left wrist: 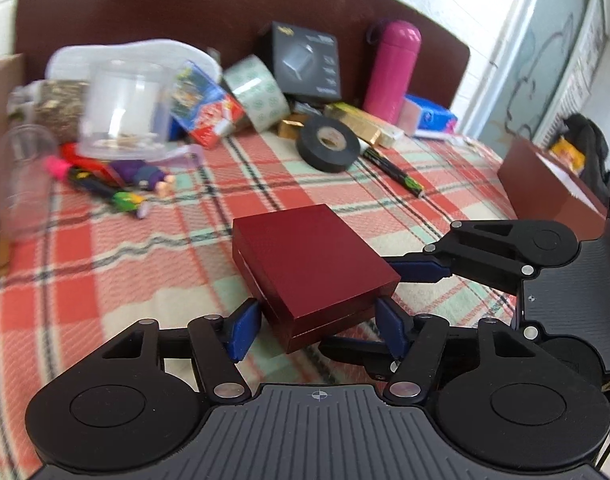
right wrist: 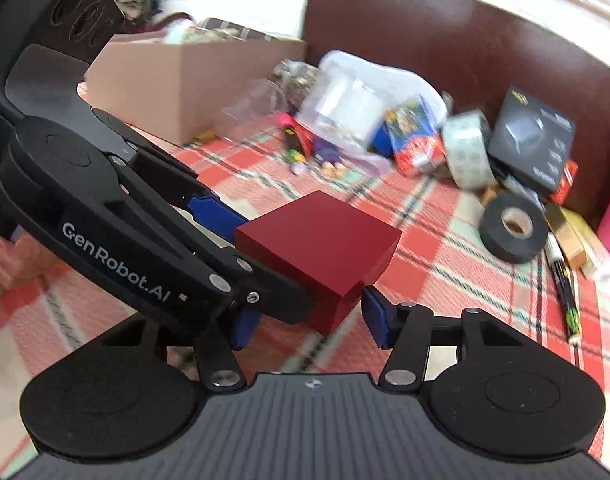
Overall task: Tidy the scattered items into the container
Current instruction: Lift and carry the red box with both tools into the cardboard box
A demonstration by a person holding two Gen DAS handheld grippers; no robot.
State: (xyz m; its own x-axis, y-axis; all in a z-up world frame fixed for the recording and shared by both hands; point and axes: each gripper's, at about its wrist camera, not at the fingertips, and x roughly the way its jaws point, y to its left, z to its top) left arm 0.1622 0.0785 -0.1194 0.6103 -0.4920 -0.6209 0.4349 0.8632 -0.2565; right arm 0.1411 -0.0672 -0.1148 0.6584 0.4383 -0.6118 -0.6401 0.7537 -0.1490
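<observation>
A dark red flat box (left wrist: pixel 309 268) lies on the plaid cloth; it also shows in the right wrist view (right wrist: pixel 321 240). My left gripper (left wrist: pixel 317 326) is open with its blue pads either side of the box's near corner, with small gaps. My right gripper (right wrist: pixel 309 322) is open around another corner of the box, close to it. In the left wrist view the right gripper's blue fingertip (left wrist: pixel 419 270) reaches the box's right edge. A cardboard box (right wrist: pixel 185 88) stands at the back left.
Scattered at the back: black tape roll (left wrist: pixel 329 142), patterned tape roll (left wrist: pixel 257 94), black carton (left wrist: pixel 305 62), pink bottle (left wrist: pixel 391 70), clear plastic jars (left wrist: pixel 125 108), pens (left wrist: pixel 393 170), a small doll (left wrist: pixel 145 176). A brown case (left wrist: pixel 545 184) lies right.
</observation>
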